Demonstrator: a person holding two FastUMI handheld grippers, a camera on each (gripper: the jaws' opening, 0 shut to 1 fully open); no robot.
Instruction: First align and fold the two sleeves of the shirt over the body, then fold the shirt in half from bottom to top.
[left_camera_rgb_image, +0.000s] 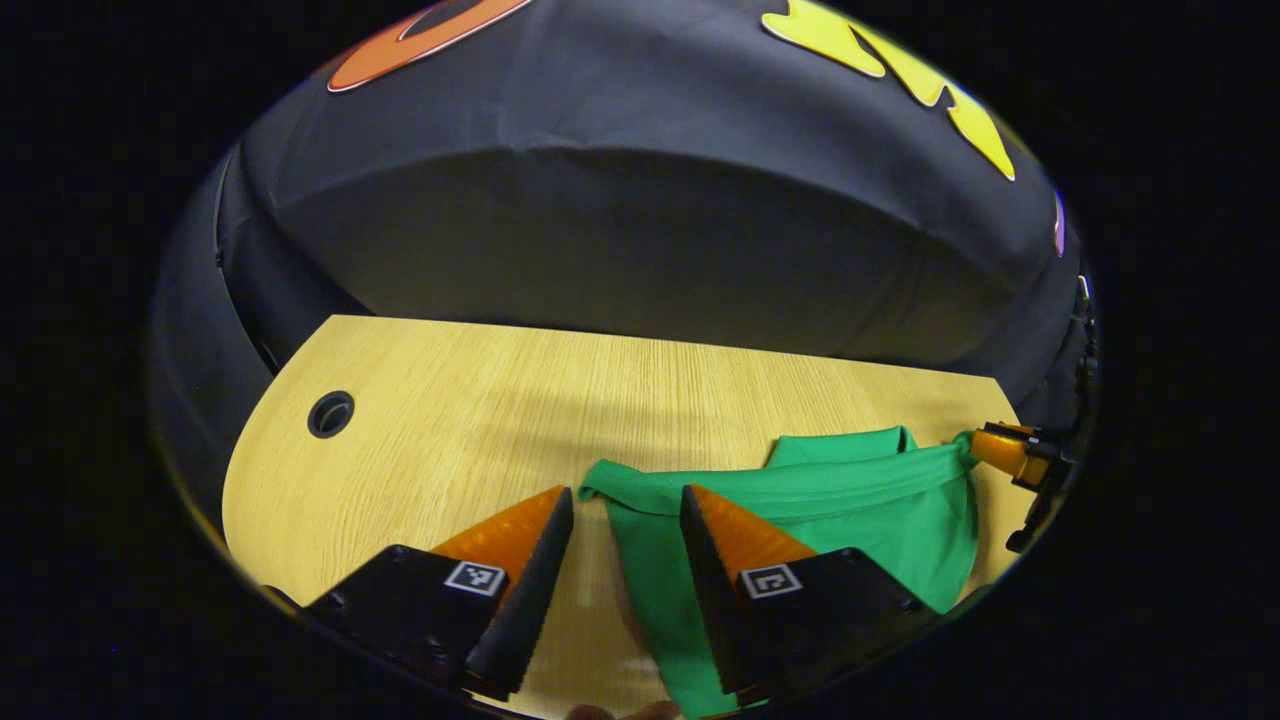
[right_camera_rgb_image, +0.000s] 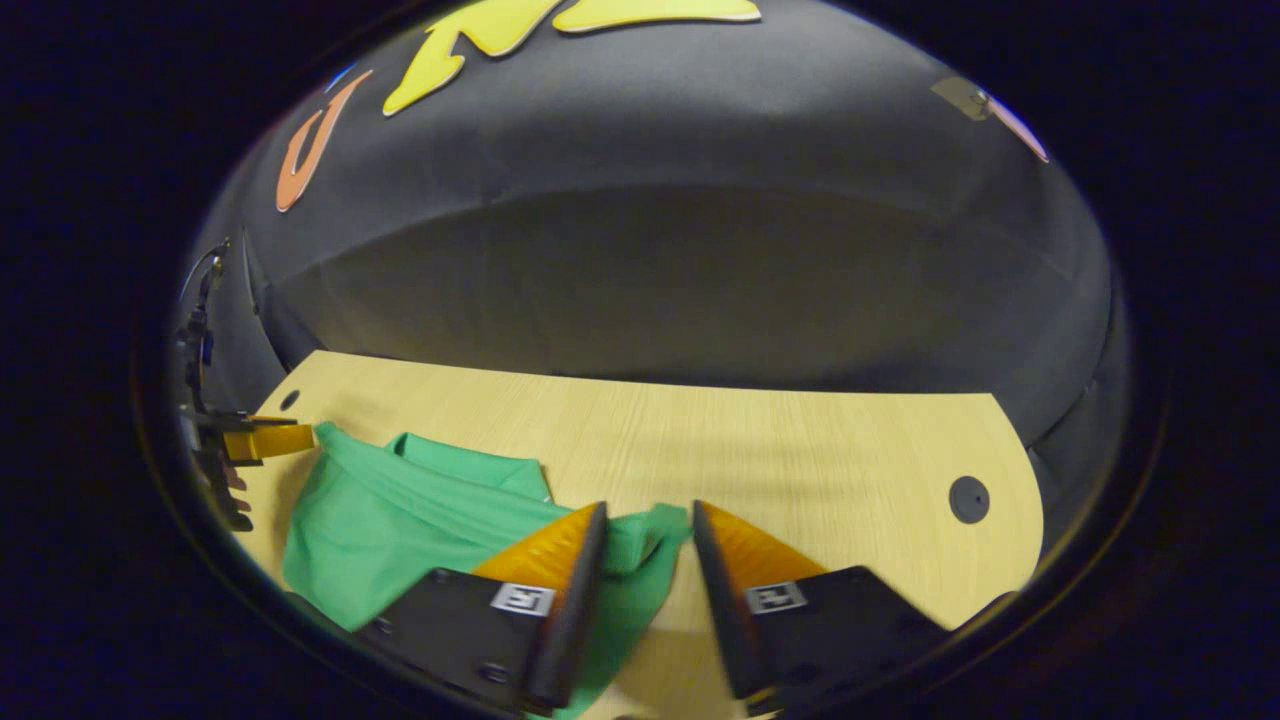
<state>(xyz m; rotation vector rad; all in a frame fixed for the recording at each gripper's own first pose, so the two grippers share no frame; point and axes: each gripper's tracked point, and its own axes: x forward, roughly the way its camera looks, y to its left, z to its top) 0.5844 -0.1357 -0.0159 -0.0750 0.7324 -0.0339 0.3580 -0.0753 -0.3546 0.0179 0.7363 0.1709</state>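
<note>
A green shirt (left_camera_rgb_image: 820, 510) lies on the wooden table (left_camera_rgb_image: 480, 400), with a thick folded edge running along its far side. My left gripper (left_camera_rgb_image: 627, 497) is open, and the shirt's near left corner lies in the gap between its fingers. My right gripper (right_camera_rgb_image: 650, 512) is open too, and the shirt's (right_camera_rgb_image: 400, 520) other corner sits between its fingers. Each gripper also appears at the far end of the folded edge: the right gripper (left_camera_rgb_image: 1010, 455) in the left gripper view and the left gripper (right_camera_rgb_image: 265, 440) in the right gripper view.
The table (right_camera_rgb_image: 800, 450) has a round cable hole (left_camera_rgb_image: 330, 413) at its far left and another cable hole (right_camera_rgb_image: 968, 498) at its far right. The black booth wall (left_camera_rgb_image: 640, 230) rises just behind the table's back edge. Bare wood stretches beyond the shirt.
</note>
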